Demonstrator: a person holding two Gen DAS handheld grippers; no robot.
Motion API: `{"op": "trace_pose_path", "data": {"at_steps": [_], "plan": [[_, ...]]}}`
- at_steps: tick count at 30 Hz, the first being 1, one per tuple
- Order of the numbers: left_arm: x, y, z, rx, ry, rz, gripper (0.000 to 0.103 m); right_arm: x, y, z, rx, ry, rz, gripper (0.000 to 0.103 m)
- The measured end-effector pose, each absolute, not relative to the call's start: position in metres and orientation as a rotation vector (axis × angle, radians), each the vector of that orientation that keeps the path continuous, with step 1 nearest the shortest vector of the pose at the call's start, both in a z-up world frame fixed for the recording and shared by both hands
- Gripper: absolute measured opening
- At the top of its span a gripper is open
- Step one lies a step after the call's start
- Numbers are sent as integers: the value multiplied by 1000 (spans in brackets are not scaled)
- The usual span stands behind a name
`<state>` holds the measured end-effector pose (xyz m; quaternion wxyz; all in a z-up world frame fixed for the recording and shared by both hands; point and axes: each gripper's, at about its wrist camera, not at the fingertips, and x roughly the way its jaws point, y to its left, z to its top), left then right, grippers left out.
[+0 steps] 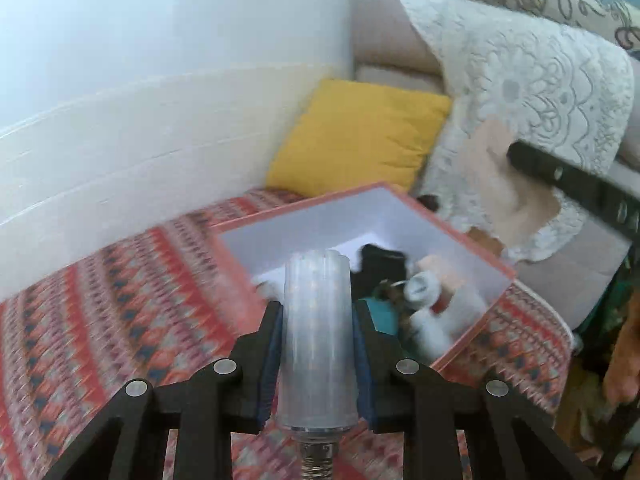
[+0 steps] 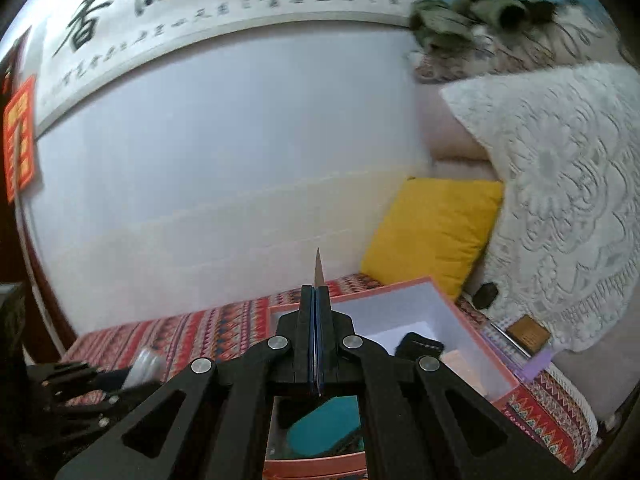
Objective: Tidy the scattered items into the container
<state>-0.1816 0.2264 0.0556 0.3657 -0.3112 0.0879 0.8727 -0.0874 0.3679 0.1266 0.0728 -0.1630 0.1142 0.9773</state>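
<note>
Frosted bulb clamped in left gripper, near box.

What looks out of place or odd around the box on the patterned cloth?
Two small things lie outside the pink box, by the lace cover: a dark object and a brown one. The left gripper holds a clear bulb before the box.

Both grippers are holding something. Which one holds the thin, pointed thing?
The right gripper: its jaws are pressed nearly flat on a thin brown sliver with a sharp tip. The left gripper holds a thick clear tube instead.
</note>
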Motion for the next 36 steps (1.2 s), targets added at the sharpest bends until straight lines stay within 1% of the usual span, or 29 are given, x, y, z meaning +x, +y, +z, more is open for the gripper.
{"op": "trace_pose_path", "data": {"at_steps": [5,6,7,8,9,10,11,12,14,20,22,25,27,31,33,36], "plan": [[-201,300,35,-837,326,2237,29,-120,413,95,-587,441,2871,0],[-204,310,30,-828,361,2277,37,-125,419,90,-602,455,2862,0],[-205,316,27,-815,387,2317,49,-128,423,87,-609,468,2854,1],[-206,323,24,-803,414,2356,83,-131,427,84,-616,480,2846,8],[-206,327,22,-789,432,2387,103,-134,432,81,-623,493,2837,25],[-204,327,21,-775,436,2407,103,-137,436,78,-631,505,2829,40],[-202,327,20,-766,443,2420,103,-140,441,75,-638,517,2821,75],[-200,327,19,-764,451,2423,103,-143,445,71,-645,529,2812,89],[-194,323,20,-759,458,2435,103,-142,447,73,-642,543,2810,89],[-159,267,42,-716,349,2531,103,-124,436,94,-566,612,2836,89],[-142,233,55,-699,269,2565,103,-110,423,111,-505,633,2867,91],[-109,178,76,-653,160,2647,103,-83,391,143,-400,612,2927,99],[-84,137,86,-635,129,2717,103,-60,358,166,-325,575,3005,103],[-19,42,96,-589,59,2878,103,-9,277,198,-188,478,3217,103],[17,-7,94,-579,10,2972,103,19,232,201,-121,466,3331,103],[70,-73,88,-596,-16,3136,103,58,163,195,-120,463,3518,103]]}}
